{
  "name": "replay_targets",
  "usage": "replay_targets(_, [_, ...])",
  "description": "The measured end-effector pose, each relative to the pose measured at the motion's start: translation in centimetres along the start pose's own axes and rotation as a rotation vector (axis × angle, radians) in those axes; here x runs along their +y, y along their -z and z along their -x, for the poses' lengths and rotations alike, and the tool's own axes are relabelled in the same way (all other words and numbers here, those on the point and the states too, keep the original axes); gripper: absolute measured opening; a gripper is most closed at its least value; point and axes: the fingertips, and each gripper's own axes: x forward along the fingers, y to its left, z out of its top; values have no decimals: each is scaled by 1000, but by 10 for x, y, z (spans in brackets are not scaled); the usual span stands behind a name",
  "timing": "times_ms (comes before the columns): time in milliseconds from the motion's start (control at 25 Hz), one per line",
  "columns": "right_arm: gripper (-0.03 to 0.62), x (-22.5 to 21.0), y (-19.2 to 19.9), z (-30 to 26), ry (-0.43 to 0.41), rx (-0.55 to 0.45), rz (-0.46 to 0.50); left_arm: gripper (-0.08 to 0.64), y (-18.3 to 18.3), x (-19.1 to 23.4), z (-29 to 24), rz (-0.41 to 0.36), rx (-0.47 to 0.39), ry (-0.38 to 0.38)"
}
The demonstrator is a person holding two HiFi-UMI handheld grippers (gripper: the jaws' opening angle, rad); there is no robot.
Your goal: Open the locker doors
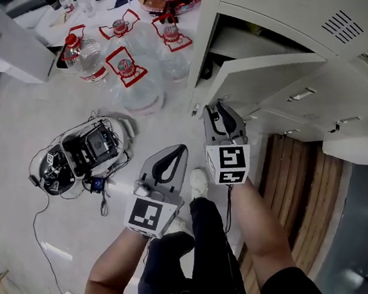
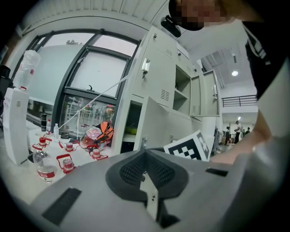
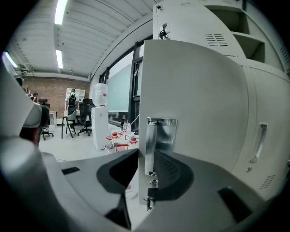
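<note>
Right gripper (image 1: 217, 108) is on the free edge of the partly open locker door (image 1: 267, 73). In the right gripper view the door (image 3: 199, 99) edge runs vertically straight between the jaws, which pinch it on both faces just under the metal latch handle (image 3: 156, 136), so right gripper (image 3: 146, 158) is clamped on the door. The door's long axis is upright. Its free edge is at the gripper, and the panel runs off to the right toward hinges not clearly visible. My guess is the swing comes out toward the person and leftward. The right forearm reaches forward from the body with the marker cube up. Left gripper (image 1: 177, 150) hangs back, nearer the person's legs and apart from the lockers (image 1: 282, 15). Its jaws are pressed together on nothing, confirmed in the left gripper view (image 2: 146, 154). The right hand is clearly the nearer one and does the work. Neighbouring doors to the right look closed, handles showing. Water jugs (image 1: 141, 87) stand on the floor left of the locker, close to the door's sweep, so a possible snag if it opens wide. A cabled device (image 1: 86, 150) on the floor is well clear.
</note>
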Motion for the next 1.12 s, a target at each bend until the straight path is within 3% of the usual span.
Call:
replay_targets(240, [110,2,15,43,-27,10,21,-2,-4,-25,14,3,24,33])
replay_targets(560, [89,-2,31,90,12,59,22,-2,-6,-61,22,-24,46,89])
replay_targets(720, [126,-12,34,111,64,93,0,-2,-9,-72,21,-3,53,106])
replay_targets(800, [175,-12,27,120,90,78,-23,-2,-11,-78,18,-4,51,118])
replay_targets(960, [250,-19,2,128,215,17,-68,-2,-20,-86,13,-11,30,126])
replay_targets(1040, [250,-30,-6,130,290,4,-89,-2,-27,-89,13,-16,17,127])
replay_targets(1120, [209,-39,-8,134,331,10,-97,-2,-29,-93,15,-17,15,129])
